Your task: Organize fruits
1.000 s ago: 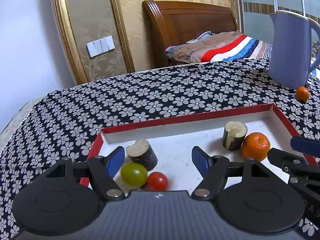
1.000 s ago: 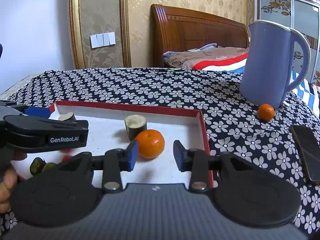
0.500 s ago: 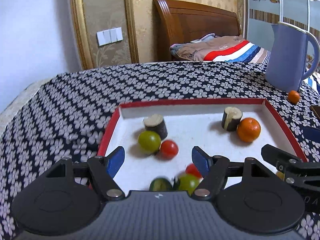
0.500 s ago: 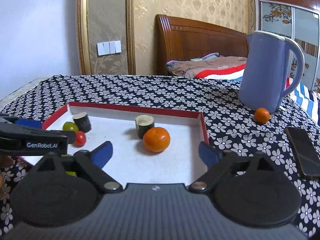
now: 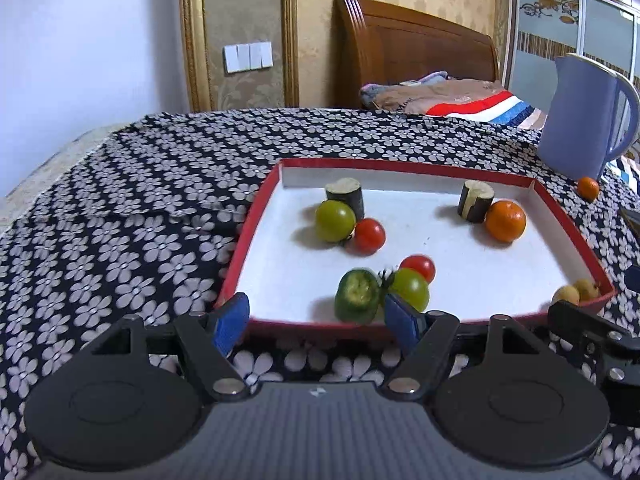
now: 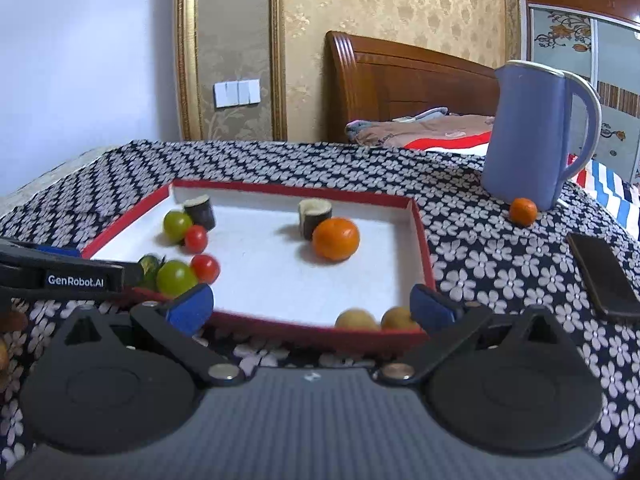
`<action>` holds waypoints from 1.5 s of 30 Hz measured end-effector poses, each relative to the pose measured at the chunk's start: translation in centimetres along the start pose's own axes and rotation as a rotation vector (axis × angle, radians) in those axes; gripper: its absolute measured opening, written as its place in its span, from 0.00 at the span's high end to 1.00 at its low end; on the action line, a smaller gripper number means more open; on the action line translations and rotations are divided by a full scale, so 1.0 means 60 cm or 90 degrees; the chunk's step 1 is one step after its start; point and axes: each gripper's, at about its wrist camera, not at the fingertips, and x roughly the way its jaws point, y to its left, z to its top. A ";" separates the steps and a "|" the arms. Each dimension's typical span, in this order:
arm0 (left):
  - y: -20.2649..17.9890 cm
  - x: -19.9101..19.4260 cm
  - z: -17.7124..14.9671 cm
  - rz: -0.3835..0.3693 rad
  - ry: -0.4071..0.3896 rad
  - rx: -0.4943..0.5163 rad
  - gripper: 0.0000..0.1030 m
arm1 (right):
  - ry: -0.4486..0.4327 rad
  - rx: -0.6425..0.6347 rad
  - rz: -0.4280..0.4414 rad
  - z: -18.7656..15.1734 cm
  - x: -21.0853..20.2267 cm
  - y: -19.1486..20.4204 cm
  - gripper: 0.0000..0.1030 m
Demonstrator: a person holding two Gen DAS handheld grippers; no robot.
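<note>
Two grippers sit just off the near edge of the tray (image 5: 568, 236), both empty. Most fruit is already in the tray: big orange (image 6: 335, 239) far right against a dark stub (image 6: 314, 216), green tomato (image 5: 335, 221) and red tomato (image 5: 369, 235) by the far-left stub (image 5: 346, 197), another red/green pair plus a cut green piece (image 5: 357, 296) near left, two tan fruits (image 6: 356, 319) at the near-right wall. One small orange (image 6: 523, 211) is left outside, on the flowered cloth (image 5: 120, 216) at the foot of the blue jug (image 6: 532, 136), far right.

Step, as I read it: a drop-off just finished, next pick not begun. Likely next move is the right gripper (image 6: 310, 305) reaching far right past the tray corner to the small orange; it touches or nearly touches the jug, so the approach needs to come from the open side, and the round fruit may roll.

Right gripper: jaws opening, very wide, nothing between them, tilted down at the tray's near edge. Left gripper (image 5: 316, 320): jaws parted about midway, holding nothing, tilted down over the near-left corner, right pad in front of the green tomato there. A phone (image 6: 602, 276) lies right of the tray.
</note>
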 end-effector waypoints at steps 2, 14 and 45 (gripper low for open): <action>0.002 -0.009 -0.013 0.003 -0.002 0.005 0.26 | 0.009 -0.011 0.002 -0.011 -0.005 0.006 0.00; 0.010 -0.016 -0.058 -0.001 0.008 0.007 0.26 | 0.058 -0.052 0.003 -0.046 0.007 0.020 0.00; 0.004 0.004 -0.073 -0.019 0.013 0.027 0.07 | 0.117 -0.001 0.021 -0.063 0.040 0.001 0.00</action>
